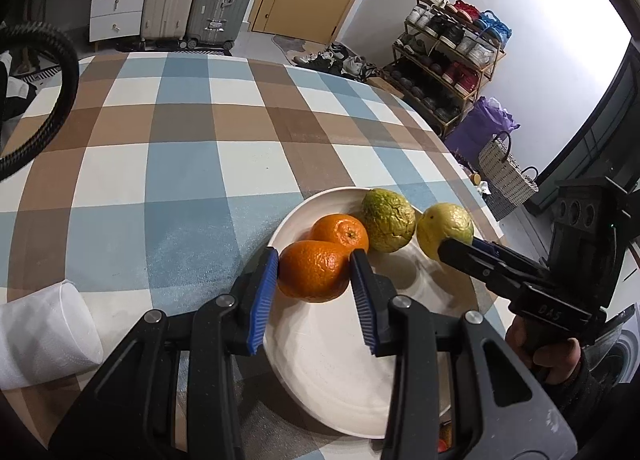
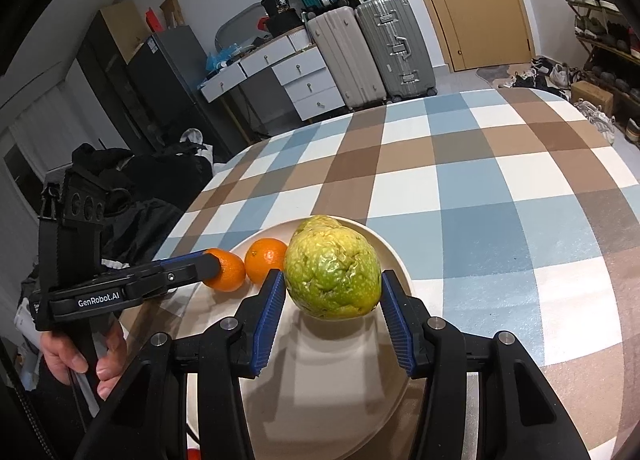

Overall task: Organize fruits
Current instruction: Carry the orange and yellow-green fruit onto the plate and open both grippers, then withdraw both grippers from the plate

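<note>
Over the white round plate (image 1: 320,372), left gripper (image 1: 315,272) fingers pinched a round orange (image 1: 314,270); right gripper (image 2: 332,292) fingers pinched a wrinkled green-yellow fruit (image 2: 334,274), probably for grouping.

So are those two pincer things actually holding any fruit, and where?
Yes. The left tool grips an orange by its sides; the right tool grips a green-yellow fruit by its sides.

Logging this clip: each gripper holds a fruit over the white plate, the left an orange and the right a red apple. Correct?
Not quite. The right gripper holds a wrinkled yellow-green fruit, not a red apple; the right wrist view shows it. The left gripper does hold an orange over the white plate.
</note>
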The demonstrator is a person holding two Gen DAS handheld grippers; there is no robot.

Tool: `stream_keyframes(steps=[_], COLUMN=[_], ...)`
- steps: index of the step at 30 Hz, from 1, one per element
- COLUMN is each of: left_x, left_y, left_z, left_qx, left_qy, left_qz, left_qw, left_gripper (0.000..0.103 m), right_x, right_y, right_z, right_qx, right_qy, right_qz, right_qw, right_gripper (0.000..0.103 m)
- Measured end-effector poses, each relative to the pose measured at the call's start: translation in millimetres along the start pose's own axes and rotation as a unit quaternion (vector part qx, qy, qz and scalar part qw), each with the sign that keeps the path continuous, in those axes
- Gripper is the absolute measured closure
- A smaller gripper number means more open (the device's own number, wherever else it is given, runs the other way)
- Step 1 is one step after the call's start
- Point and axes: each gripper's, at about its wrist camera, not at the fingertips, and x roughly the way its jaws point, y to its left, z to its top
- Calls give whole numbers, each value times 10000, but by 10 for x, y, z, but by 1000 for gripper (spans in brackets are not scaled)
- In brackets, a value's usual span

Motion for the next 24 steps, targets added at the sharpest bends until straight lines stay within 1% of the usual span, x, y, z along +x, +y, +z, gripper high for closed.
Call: stream_keyframes(steps=[18,21,24], left_x=[-20,-52,-103], left_y=[-50,-70,-91], left_z=[7,11,8], left_qx=[54,48,42], left_qy=[-68,-102,-139], left_qz=[138,201,271], left_qw=[9999,9997,9995], left_gripper=[69,68,63], right_x=[59,5,-67], right_y=[15,20,63], right_z=[-5,8,23], right_qx=[-17,-6,-74], right_qy=[-45,-196,-306], right_qz=[-278,-275,-347], right_qw=[9996,9994,9989], right_gripper=[53,50,41])
